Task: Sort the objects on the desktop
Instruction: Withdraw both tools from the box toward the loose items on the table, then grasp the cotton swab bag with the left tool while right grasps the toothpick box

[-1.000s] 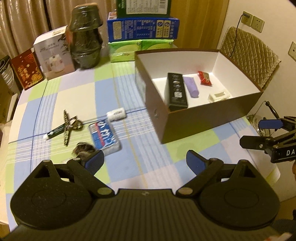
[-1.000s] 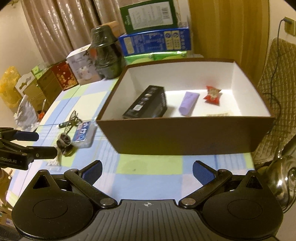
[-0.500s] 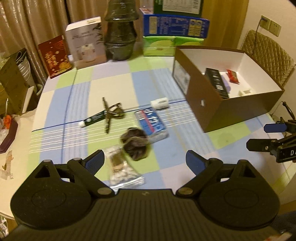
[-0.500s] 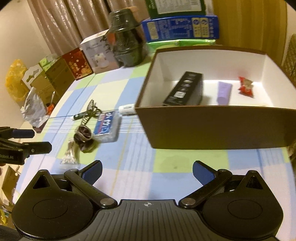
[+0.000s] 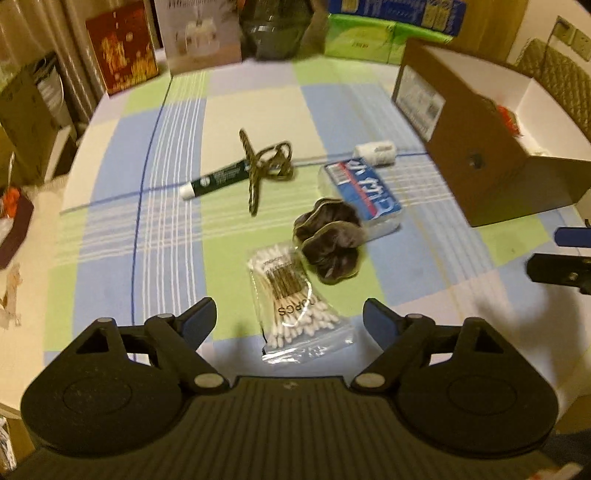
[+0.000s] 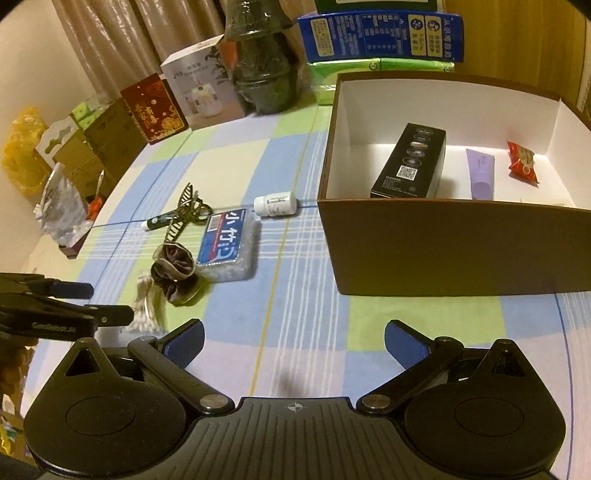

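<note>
My left gripper (image 5: 290, 321) hangs over a clear bag of cotton swabs (image 5: 291, 299) on the checked tablecloth; its jaws are closing, still wide apart, and the bag's near end lies between them untouched. Beyond the bag sit a brown scrunchie (image 5: 330, 243), a blue-labelled tissue pack (image 5: 364, 192), a white pill bottle (image 5: 375, 152), a hair claw (image 5: 264, 166) and a dark tube (image 5: 216, 181). My right gripper (image 6: 293, 341) is open and empty over bare cloth, in front of the brown box (image 6: 454, 243), which holds a black carton (image 6: 410, 166), a purple tube (image 6: 480, 171) and a red sachet (image 6: 522, 162).
Along the table's far edge stand a dark wrapped pot (image 6: 264, 66), a white carton (image 6: 195, 96), a red box (image 6: 155, 107), and blue (image 6: 380, 33) and green (image 6: 380, 68) boxes. Bags and cartons crowd the left side. A quilted chair (image 5: 557, 81) stands right of the box.
Both grippers swung left from the brown box and sank toward the table. The swab bag and scrunchie came into the left view, and the left jaws narrowed a little.
</note>
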Demonstrator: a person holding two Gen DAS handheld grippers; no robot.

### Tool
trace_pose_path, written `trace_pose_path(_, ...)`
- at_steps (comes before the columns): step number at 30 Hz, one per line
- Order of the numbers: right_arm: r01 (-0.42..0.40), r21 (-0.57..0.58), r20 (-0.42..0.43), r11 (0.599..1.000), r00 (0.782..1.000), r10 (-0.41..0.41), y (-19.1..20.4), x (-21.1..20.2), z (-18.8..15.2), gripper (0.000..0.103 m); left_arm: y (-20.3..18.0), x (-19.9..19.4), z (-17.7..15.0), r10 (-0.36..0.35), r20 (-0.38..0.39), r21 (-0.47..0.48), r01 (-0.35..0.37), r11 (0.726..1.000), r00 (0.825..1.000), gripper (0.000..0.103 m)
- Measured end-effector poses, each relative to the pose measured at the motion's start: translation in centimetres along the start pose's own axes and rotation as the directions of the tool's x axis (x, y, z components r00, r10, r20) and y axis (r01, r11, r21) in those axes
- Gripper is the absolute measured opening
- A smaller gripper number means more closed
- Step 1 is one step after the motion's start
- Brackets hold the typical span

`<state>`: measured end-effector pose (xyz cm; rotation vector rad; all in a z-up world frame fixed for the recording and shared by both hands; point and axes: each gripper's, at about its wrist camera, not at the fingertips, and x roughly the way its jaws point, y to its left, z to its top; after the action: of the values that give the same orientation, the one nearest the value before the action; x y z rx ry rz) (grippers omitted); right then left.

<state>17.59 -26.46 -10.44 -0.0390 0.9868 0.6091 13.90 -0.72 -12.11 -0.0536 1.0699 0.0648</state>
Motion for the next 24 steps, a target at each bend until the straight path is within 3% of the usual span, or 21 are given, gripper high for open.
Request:
trace_pose_path(7,0.025,0.022,-0.006,0.999,1.000,-0.024,0.4,1.3,0.1,0.101,0.9,3.0,1.3,-0.016,-0.031,-0.015,0.015,1.000,0.999,0.078)
trace_pose_path(9,0.018,0.022,-0.006,1.000,1.000,-0.018,0.7,1.6,0.3,0.101,1.0,3.9,1.5,-0.018,-0.043,-0.005,0.018,1.000,0.999,0.062)
trace_pose_path(11,0.016,0.011,-0.003,1.000,1.000,-0.016,1.2,1.9,0.5,0.101,1.1,4.6,1.5,-0.014,-0.060,0.004,0.015,1.000,0.998,0.056)
trace_pose_path(14,0.009,0.004,0.007,1.000,1.000,-0.009,2.1,2.5,0.8,0.101,1.7,5.2,1.1,-0.013,-0.074,0.012,0.014,1.000,0.997,0.039)
trace_pose_path(16,0.004,0.004,0.015,1.000,1.000,-0.004,2.6,3.0,1.1,0.100,2.4,5.2,0.9,-0.007,-0.069,0.003,0.007,1.000,0.998,0.035)
trace_pose_path(18,0.001,-0.007,0.025,1.000,1.000,-0.001,3.3,3.5,1.4,0.094,3.3,5.1,0.8,-0.002,-0.064,-0.008,0.002,1.000,0.998,0.028)
trace_pose_path(24,-0.037,-0.030,0.028,0.999,0.999,0.038,4.8,5.7,2.6,0.062,6.9,4.8,0.7,0.037,-0.059,-0.085,-0.042,0.996,0.998,0.026)
